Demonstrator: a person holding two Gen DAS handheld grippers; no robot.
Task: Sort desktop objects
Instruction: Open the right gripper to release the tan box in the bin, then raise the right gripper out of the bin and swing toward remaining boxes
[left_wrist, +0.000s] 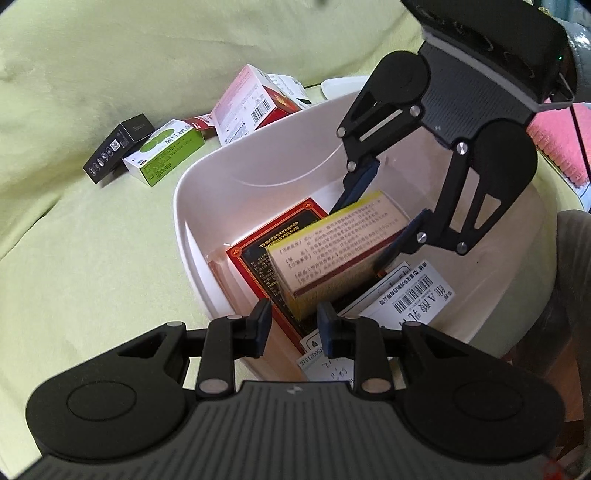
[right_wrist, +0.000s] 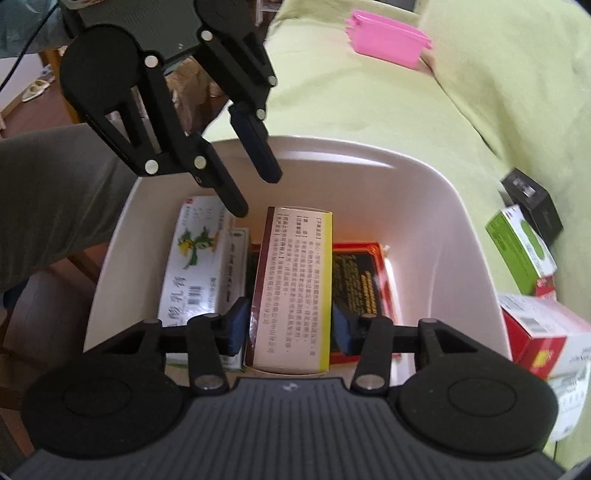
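While the right gripper (right_wrist: 288, 328) clamps the beige-and-yellow cardboard box (right_wrist: 291, 284) inside the white plastic bin (right_wrist: 424, 177), bin walls sit close. Left gripper (left_wrist: 293, 325) hovers at the near rim, fingers parted, empty.

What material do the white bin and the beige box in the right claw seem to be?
The white bin looks like smooth moulded plastic: rounded corners, soft sheen. The beige box, between the right claw's fingers, looks like printed matte cardboard: sharp folded edges, printed text.

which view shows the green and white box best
The left wrist view: the green and white box lies whole on the cloth beside a black box. The right wrist view catches it only at the distorted right edge.
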